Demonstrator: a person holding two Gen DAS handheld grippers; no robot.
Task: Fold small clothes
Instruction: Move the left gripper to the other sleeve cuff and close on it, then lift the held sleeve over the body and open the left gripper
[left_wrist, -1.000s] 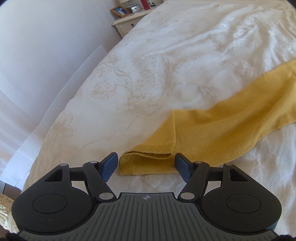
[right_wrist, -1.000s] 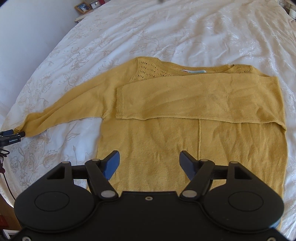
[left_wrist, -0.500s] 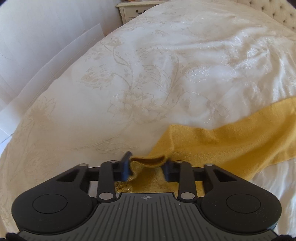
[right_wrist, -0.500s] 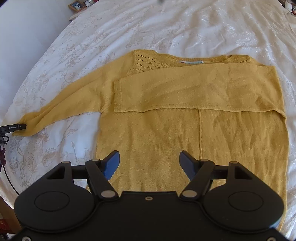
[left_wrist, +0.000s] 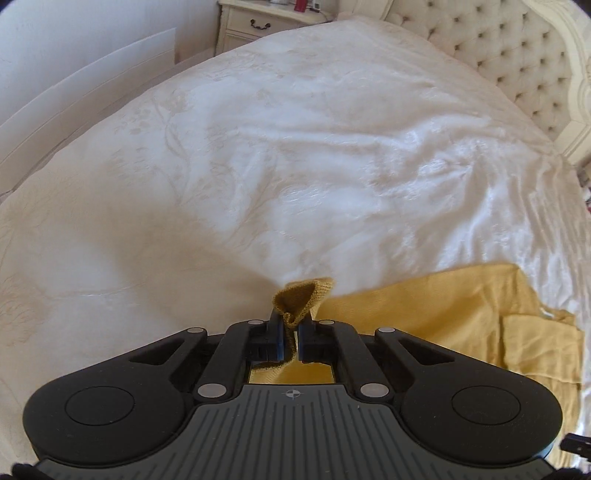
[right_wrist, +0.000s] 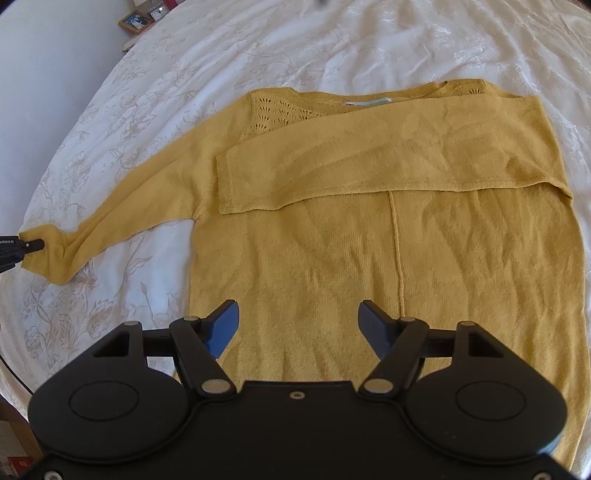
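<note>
The left claw pinches the cuff of the yellow sweater on the bed; the right claw is spread wide.

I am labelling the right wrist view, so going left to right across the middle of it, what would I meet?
Black tip of the left gripper → cuff of the outstretched yellow knit sleeve → white floral bedspread → yellow knit sweater body with centre seam.

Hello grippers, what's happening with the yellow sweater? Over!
Left gripper shut on cuff. Right gripper open over sweater. One sleeve folded across. Nothing in the way.
</note>
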